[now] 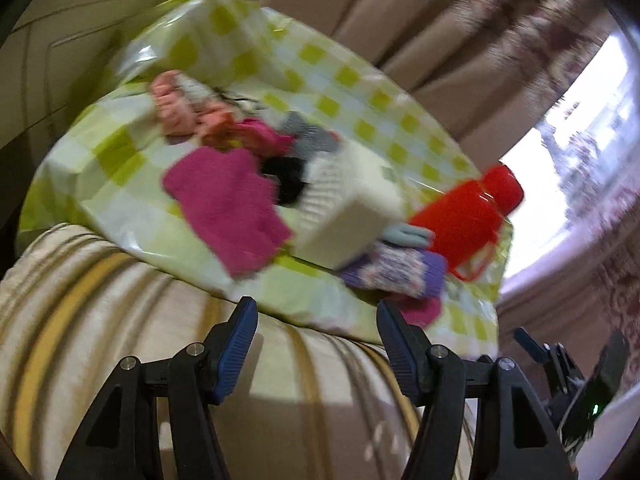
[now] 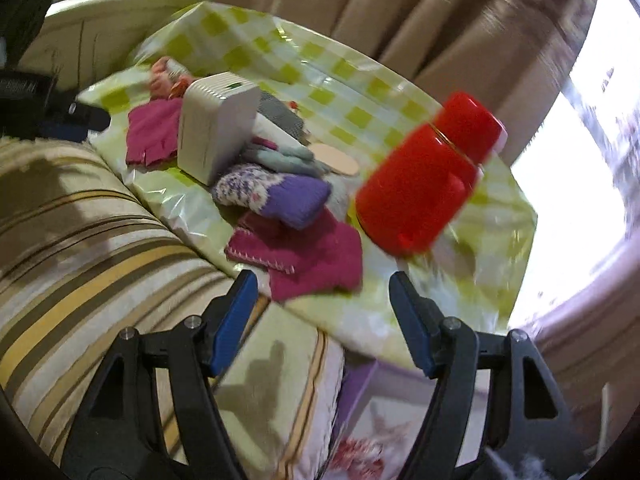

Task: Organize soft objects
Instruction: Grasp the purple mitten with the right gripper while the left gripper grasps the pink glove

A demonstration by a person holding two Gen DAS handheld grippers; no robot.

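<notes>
Soft knitted items lie on a table with a green-checked cloth [image 1: 328, 72]. A magenta cloth [image 1: 228, 200] lies left of a white ribbed box [image 1: 352, 204]. A purple-and-white knit [image 1: 396, 268] and a pale blue glove [image 1: 408, 234] lie at the box's right. Pink and orange knits [image 1: 180, 108] lie further back. In the right wrist view, a second magenta cloth [image 2: 308, 252] lies under the purple knit [image 2: 276, 192], just beyond my right gripper [image 2: 322, 284]. My left gripper [image 1: 316, 310] is open and empty over the sofa arm, short of the table. My right gripper is open and empty.
A red thermos [image 2: 432, 176] stands on the table's right side; it also shows in the left wrist view [image 1: 468, 216]. A striped sofa arm [image 1: 120, 340] lies under both grippers. Beige curtains [image 1: 400, 8] hang behind. A bright window [image 1: 580, 140] is at the right.
</notes>
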